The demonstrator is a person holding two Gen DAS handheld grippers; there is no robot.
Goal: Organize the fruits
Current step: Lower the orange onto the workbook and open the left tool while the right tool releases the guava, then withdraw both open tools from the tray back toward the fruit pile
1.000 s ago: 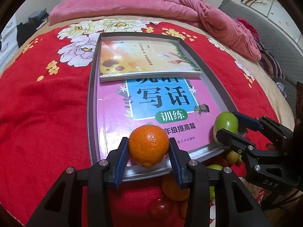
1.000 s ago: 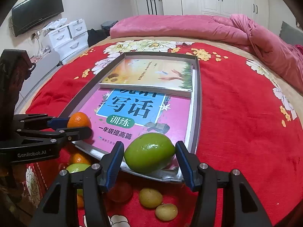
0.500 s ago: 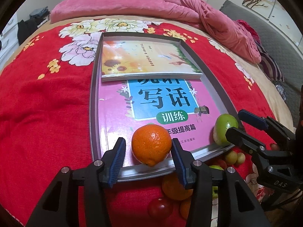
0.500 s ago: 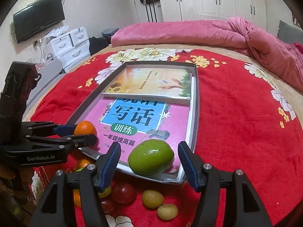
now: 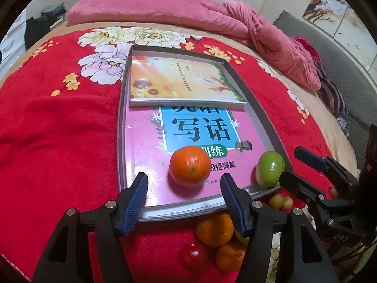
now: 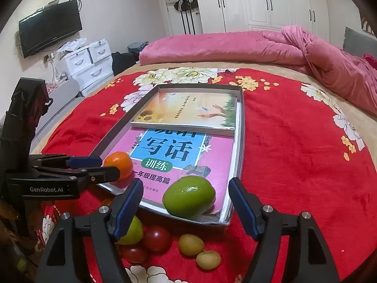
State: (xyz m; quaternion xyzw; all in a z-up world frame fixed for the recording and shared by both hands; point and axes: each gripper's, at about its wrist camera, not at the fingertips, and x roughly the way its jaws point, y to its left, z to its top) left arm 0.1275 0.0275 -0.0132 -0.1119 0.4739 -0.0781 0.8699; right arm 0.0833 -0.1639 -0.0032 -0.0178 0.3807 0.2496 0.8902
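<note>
A: Status on the left hand-held gripper (image 5: 183,202)?

B: Jaws had just been opening, spread wide. The orange (image 5: 190,166) sat between the pads but touched neither, resting on the pink book (image 5: 146,155) inside the tray (image 5: 121,127), just past the near rim at 6 o'clock.

A: Right side?

B: Same. The right hand-held gripper (image 6: 186,206) had just been opening; blue pads stood clear on both sides of the green fruit (image 6: 189,196). The fruit lay in the tray's near corner at 5 o'clock, close to the near rim and right wall.

A: Room in the tray?

B: The far half was taken by a yellow book (image 6: 188,112) lying on top of the pink one. The pink cover between the two fruits was bare.

A: Outside the tray?

B: Loose pile on the red bedspread (image 6: 294,153) just below the near rim: two small yellow-green fruits (image 6: 191,244), two dark red ones (image 6: 156,238), another green one (image 6: 132,234). The left wrist view also showed two more oranges (image 5: 213,230) there. The bedspread at 3 o'clock and 9 o'clock of the tray was bare. Pink duvet (image 6: 223,47) bunched at 12 o'clock, well apart.
</note>
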